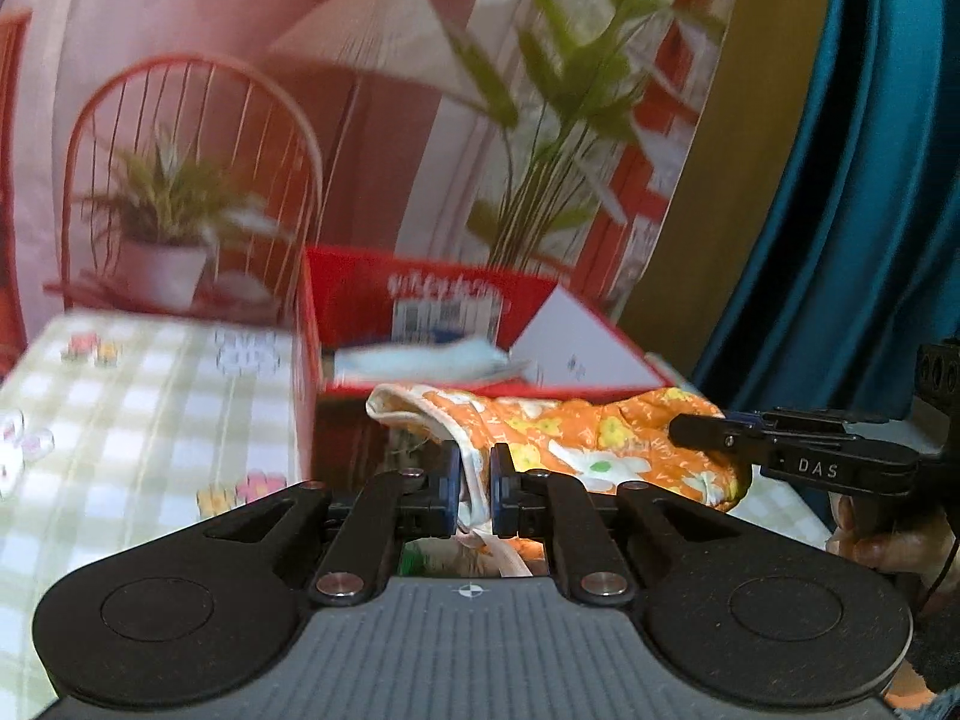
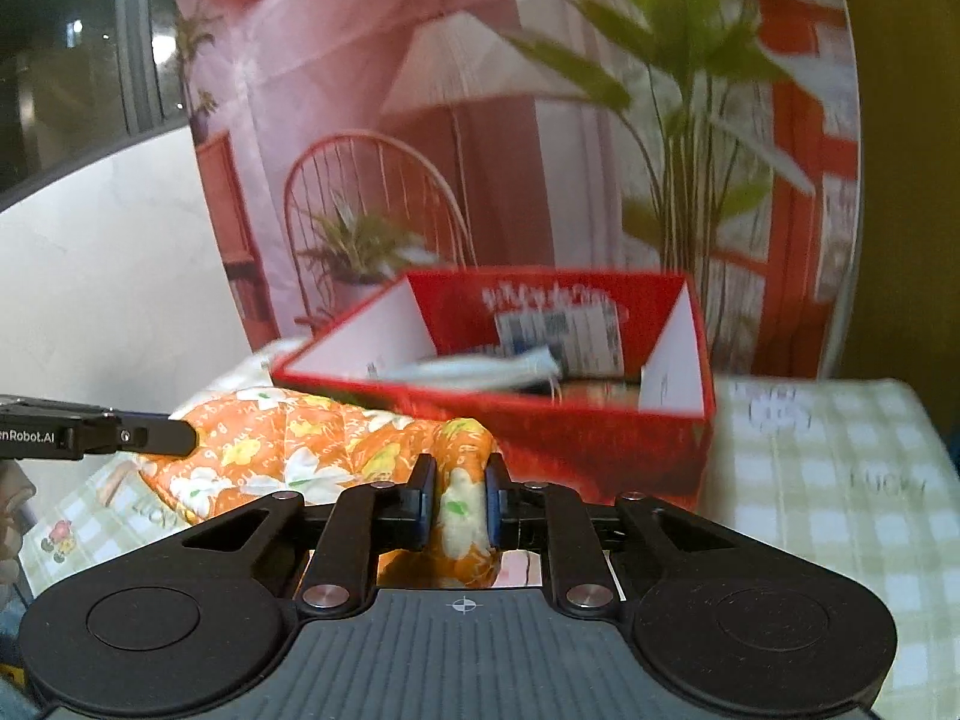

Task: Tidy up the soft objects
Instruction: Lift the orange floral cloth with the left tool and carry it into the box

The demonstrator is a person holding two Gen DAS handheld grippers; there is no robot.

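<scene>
Looking along the left gripper [image 1: 475, 489], its pads are pressed onto the pale, cream-edged end of an orange floral quilted cloth [image 1: 576, 438], which may be an oven mitt, though the shape is not fully shown. The cloth stretches to the right across this view, and its far end is clamped by the right gripper [image 1: 696, 429], which comes in from the right edge with a hand [image 1: 882, 540] below it. Just behind the cloth stands an open red cardboard box [image 1: 432, 294] on a checked tablecloth [image 1: 150, 396]; a pale blue item [image 1: 420, 360] already lies inside.

From the right wrist camera, the right gripper [image 2: 459, 501] pinches a bunched fold of the same floral cloth [image 2: 288, 450]. The cloth runs off to the left, where the left gripper [image 2: 174, 438] grips its other end. The red box [image 2: 540, 420] sits directly ahead and slightly right, touching or nearly touching the cloth.

So the cloth hangs between both pairs of tongs, its long axis running side to side, parallel to the box's near wall. The box lies straight ahead of both hands, the right one looking a little nearer to its opening.
</scene>
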